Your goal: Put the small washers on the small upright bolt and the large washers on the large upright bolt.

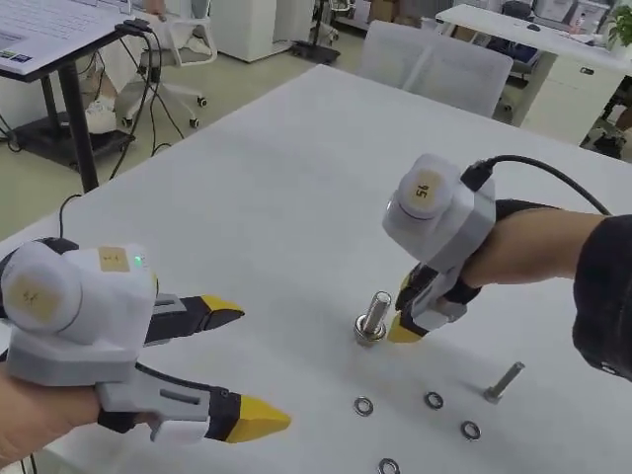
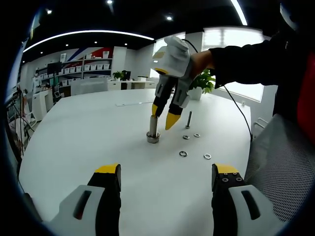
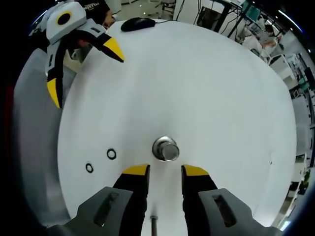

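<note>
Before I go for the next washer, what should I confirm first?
1. Right claw empty: ok, jaws apart near the large bolt, nothing between them.
2. Left claw open and empty: ok.
3. Large bolt upright: ok.
4. Small bolt upright: ok, judged from the left gripper view.
5. Four loose washers lying flat and apart from each other: ok.
6. Which washers are small and which large: cannot tell.
</note>
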`<state>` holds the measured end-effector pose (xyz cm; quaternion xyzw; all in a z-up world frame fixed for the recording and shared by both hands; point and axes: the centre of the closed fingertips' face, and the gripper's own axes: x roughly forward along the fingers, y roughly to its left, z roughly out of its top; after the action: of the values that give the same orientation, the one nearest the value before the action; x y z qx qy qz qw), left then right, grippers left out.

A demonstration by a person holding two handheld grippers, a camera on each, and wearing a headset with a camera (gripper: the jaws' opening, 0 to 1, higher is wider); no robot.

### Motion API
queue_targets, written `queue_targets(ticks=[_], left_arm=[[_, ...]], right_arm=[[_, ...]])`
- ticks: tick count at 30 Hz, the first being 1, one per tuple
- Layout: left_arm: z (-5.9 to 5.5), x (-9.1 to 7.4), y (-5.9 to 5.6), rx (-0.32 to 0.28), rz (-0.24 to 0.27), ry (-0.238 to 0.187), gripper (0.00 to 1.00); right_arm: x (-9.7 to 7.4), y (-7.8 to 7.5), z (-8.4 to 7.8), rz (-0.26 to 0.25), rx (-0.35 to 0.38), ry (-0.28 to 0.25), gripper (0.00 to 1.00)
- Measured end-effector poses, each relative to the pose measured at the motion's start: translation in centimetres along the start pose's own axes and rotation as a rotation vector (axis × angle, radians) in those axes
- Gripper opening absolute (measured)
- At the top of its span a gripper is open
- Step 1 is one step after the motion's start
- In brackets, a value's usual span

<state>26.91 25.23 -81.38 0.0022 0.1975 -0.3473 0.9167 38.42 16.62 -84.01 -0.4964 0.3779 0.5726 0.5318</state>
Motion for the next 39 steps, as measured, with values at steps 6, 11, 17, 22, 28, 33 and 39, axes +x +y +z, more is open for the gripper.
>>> queue_targets(ticks=[6,11,17,22,28,33,39], left_arm=[[0.2,0.2,-0.2,0.012,-0.016,0.005,0.75],[0.4,0.4,-0.4,0.021,-0.033,0.008,0.74],[0.9,0.6,-0.7,0.035,-0.056,0.002,0.74],[1.0,0.8,-0.8,0.047,-0.075,0.006,0.74],[1.2,1.3,-1.1,0.063,-0.1,0.013,0.74],[1.3,1.7,-1.7,0.071,-0.124,0.019,0.74],[1.2,2.2,-2.3,0.082,-0.149,0.032,0.74]], right_arm=[[-0.7,0.8,-0.4,-0.015,0.027,-0.026,0.27],[-1.1,1.6,-0.9,-0.017,0.051,-0.037,0.27],[-1.6,2.4,-1.3,-0.02,0.085,-0.053,0.27],[-1.7,3.5,-1.4,-0.021,0.107,-0.074,0.27],[-1.5,4.9,-2.4,-0.013,0.151,-0.09,0.27],[-1.4,6.4,-3.3,-0.008,0.176,-0.099,0.27],[-1.1,8.1,-3.9,0.01,0.208,-0.111,0.27]])
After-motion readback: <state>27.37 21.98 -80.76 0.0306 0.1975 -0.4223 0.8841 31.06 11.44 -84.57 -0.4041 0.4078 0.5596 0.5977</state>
